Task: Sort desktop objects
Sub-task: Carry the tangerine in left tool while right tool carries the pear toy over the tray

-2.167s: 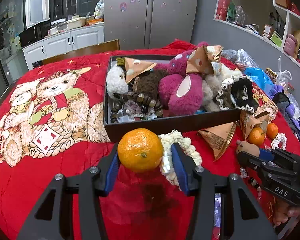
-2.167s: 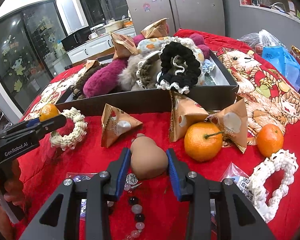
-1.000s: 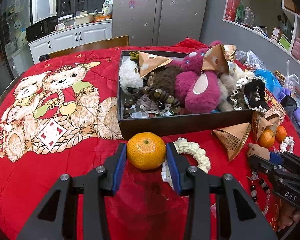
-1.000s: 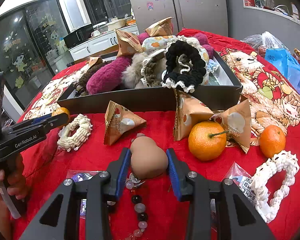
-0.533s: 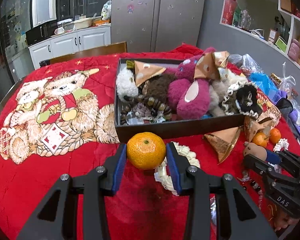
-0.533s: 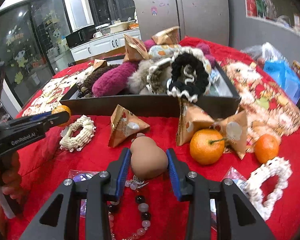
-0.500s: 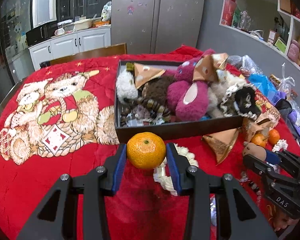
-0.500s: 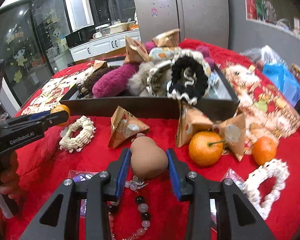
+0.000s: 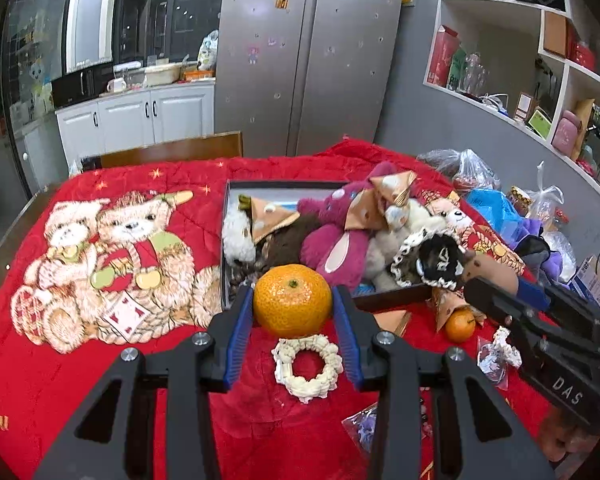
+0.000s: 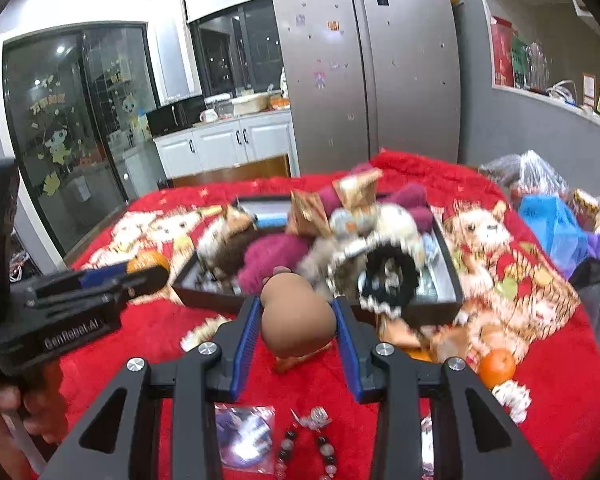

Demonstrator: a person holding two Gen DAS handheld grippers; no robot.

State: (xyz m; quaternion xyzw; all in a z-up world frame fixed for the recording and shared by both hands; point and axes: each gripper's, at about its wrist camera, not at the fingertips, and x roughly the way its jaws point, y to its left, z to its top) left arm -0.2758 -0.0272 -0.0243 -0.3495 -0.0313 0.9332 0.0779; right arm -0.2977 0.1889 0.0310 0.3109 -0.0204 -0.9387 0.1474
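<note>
My left gripper [image 9: 293,312] is shut on an orange mandarin [image 9: 292,301] and holds it raised over the red cloth, in front of the dark box [image 9: 396,292]. My right gripper [image 10: 297,324] is shut on a brown gourd-shaped toy [image 10: 298,320], also raised in front of the box [image 10: 436,308]; that view is blurred. The right gripper with the toy [image 9: 490,270] shows at the right of the left wrist view. The left gripper with the mandarin [image 10: 148,261] shows at the left of the right wrist view. The box is full of plush toys, scrunchies and snack packets.
A cream scrunchie [image 9: 308,362] lies on the cloth below the left gripper. Another mandarin [image 9: 459,325], snack packets [image 9: 446,304] and a small bag [image 9: 496,356] lie right of it. A bead bracelet [image 10: 308,448] and a second mandarin [image 10: 498,362] lie near the right gripper. Plastic bags [image 9: 496,204] crowd the right edge.
Both grippers have lifted their objects well above the cloth. The mandarin and the gourd toy now hang higher, level with the box top. The bracelet stayed on the cloth.
</note>
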